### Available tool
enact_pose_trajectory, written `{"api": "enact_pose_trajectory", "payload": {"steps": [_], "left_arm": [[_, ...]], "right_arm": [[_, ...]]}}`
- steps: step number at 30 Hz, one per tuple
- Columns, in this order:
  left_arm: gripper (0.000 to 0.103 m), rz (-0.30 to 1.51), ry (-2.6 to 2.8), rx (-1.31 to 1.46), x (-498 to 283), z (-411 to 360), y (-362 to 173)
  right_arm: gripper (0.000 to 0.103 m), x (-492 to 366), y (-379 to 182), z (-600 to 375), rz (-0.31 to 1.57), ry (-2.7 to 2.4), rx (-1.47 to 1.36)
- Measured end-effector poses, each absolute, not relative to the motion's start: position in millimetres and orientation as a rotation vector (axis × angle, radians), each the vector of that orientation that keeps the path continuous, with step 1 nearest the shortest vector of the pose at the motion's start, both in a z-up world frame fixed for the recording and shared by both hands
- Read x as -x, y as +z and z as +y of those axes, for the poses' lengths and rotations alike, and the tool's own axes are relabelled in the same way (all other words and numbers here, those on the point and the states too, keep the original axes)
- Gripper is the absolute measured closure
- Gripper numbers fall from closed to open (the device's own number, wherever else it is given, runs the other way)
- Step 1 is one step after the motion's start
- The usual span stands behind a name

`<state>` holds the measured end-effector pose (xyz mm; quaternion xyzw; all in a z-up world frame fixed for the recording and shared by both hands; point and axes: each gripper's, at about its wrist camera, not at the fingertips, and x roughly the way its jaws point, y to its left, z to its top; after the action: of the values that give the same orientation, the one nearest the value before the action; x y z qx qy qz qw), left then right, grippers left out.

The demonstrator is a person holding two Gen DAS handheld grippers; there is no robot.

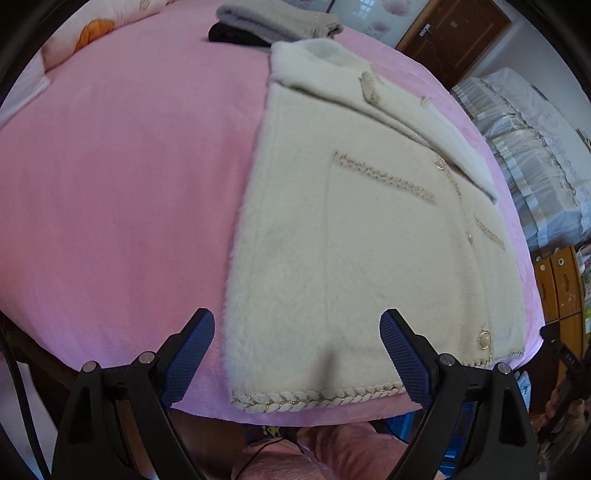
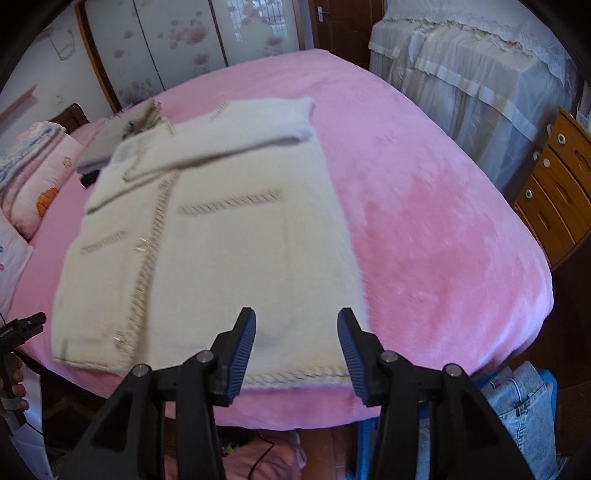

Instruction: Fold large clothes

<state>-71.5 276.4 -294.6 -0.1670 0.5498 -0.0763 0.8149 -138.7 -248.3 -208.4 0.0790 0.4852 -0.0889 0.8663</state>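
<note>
A bed (image 2: 424,221) under a plush pink blanket carries a cream fleece jacket (image 1: 351,240), its sleeves folded across the chest, braided gold-flecked trim along hem, placket and pockets, lying flat near the bed's near edge. Folded grey knitwear (image 1: 280,18) sits at the far side. The left tongs (image 1: 297,354) stand spread wide over the jacket's near-left hem corner, and the right tongs (image 2: 296,349), moderately parted, hang over the near-right hem; both hold nothing between their ribbed blue pads (image 2: 243,354).
</note>
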Motion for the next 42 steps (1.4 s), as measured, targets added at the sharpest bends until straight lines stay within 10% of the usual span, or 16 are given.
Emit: {"api": "enact_pose_trajectory", "payload": {"steps": [13,25,34,36,40,42], "left_arm": [[0.013,1.172,-0.243,0.454,77.0,285.1,-336.2],[0.041,1.202,-0.347,0.483,83.9,294.8,-352.4],[0.010,1.222,-0.363,0.311,76.1,258.1,-355.1],[0.017,1.217,-0.341,0.258,77.0,251.3,-354.1],[0.083,1.224,-0.322,0.292,78.4,264.2,-344.5],[0.089,1.251,-0.318,0.309,75.2,266.8,-336.7]], "right_arm": [[0.057,134.4,-270.8,-287.7,1.122,-0.064,-0.166],[0.061,129.7,-285.3,-294.5,1.151,0.098,-0.262],[0.058,120.7,-295.9,-286.6,1.155,0.089,-0.219],[0.068,121.6,-295.7,-288.9,1.153,0.090,-0.236],[0.086,123.8,-289.7,-291.0,1.158,0.087,-0.248],[0.088,122.6,-283.8,-286.1,1.170,0.080,-0.209]]}}
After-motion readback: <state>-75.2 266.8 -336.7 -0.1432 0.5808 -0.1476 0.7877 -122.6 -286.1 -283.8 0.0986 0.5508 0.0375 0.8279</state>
